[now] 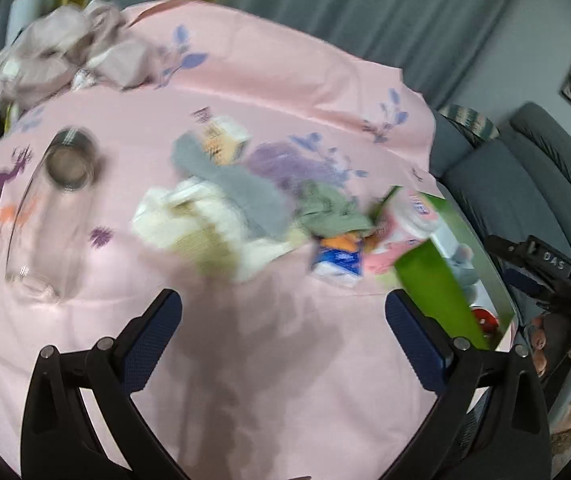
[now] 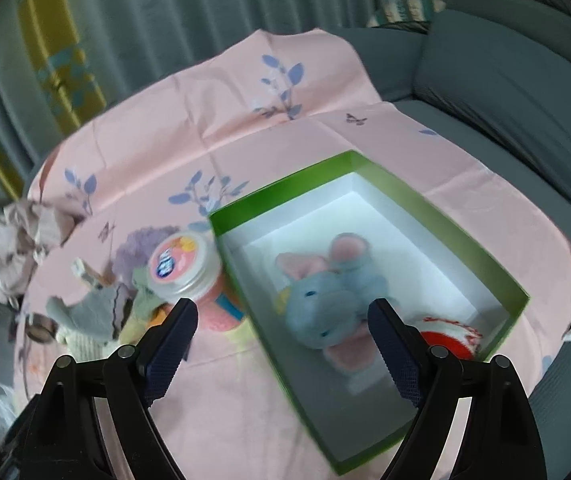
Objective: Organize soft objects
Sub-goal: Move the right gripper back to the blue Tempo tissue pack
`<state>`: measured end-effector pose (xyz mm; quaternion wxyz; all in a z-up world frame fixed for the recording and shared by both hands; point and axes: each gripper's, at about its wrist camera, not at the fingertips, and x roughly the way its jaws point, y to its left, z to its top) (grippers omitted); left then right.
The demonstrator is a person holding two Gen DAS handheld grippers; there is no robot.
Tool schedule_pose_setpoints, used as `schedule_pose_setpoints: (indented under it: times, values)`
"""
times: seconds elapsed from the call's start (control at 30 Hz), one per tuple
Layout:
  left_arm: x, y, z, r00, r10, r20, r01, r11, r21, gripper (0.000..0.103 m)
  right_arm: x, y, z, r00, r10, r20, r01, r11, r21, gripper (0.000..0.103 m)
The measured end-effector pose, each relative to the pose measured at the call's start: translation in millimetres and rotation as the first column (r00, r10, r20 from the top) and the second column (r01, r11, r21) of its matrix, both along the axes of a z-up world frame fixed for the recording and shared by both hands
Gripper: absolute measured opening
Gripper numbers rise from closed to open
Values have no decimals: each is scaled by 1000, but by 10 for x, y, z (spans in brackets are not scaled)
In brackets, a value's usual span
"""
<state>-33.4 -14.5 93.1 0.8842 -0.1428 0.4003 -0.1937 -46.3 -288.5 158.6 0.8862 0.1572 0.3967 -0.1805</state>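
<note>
A green box with a white inside stands on the pink cloth; it also shows at the right of the left wrist view. A grey and pink plush elephant and a red and white soft item lie in it. A pile of soft things lies mid-table: a grey cloth, a cream knit piece, a green cloth. My left gripper is open and empty, short of the pile. My right gripper is open and empty, above the box's near edge.
A clear glass lies on its side at the left. A crumpled mauve cloth sits at the far left. A white-lidded pink jar stands beside the box, a small carton behind the pile. A grey sofa stands behind.
</note>
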Motion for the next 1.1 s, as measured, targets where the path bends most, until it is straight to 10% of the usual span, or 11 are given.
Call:
schedule_pose_setpoints:
  times: [0.33, 0.77, 1.1]
  values:
    - [175, 445, -318, 983, 150, -106, -148, 989, 31, 101, 283, 501, -224, 988, 141, -68, -144, 989, -41, 88]
    - [173, 455, -375, 973, 194, -126, -185, 979, 82, 101, 773, 873, -779, 958, 259, -121, -235, 955, 180, 88]
    - [171, 431, -381, 970, 205, -129, -192, 975, 110, 101, 1072, 981, -1123, 950, 217, -225, -205, 976, 72, 58]
